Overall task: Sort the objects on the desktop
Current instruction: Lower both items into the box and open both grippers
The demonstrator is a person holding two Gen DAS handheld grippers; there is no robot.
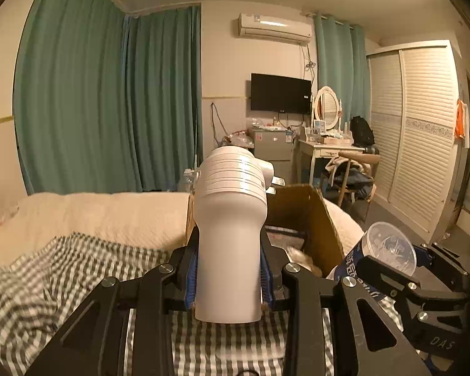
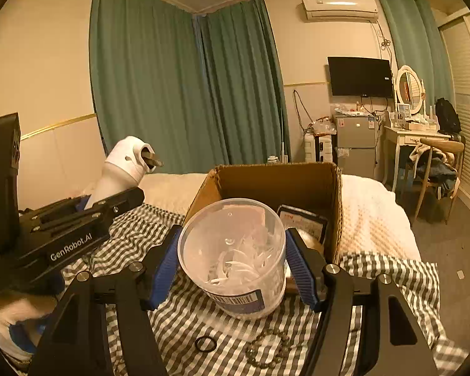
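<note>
Bed [image 2: 369, 216]: carries everything; a checked cloth [image 2: 203, 322] is spread over its near part, a cream quilt beyond.
Box [image 2: 336, 200]: open cardboard, standing on the bed straight ahead of both tongs; a flat dark-framed item [image 2: 304, 222] lies inside, along with something pale that is too unclear to name.
Key relation: the box mouth lies just beyond the tub and slightly right of the white device, so both loads seem bound forward and down into it. The right tongs look nearer; the near wall of the box must be cleared first.
White device [image 1: 228, 228]: ribbed head with a nozzle, smooth handle. Its long axis runs along the left tongs, pointing forward and up, with the head above the box's left edge.
Left tongs [image 1: 228, 269]: pinching the device's handle between blue pads.
Tub [image 2: 233, 257]: clear plastic with a blue label, open top tilted towards the camera, white scraps inside; it is held above the cloth, close before the box.
Right tongs [image 2: 233, 266]: pinching the tub at both sides.
Bracelet [image 2: 268, 349]: beaded, on the cloth beneath the right tongs, not yet sorted.
Ring [image 2: 205, 343]: small black loop just left of the bracelet, also loose.
In the way: the two tongs are side by side, so crowding at the box is the likely risk.
</note>
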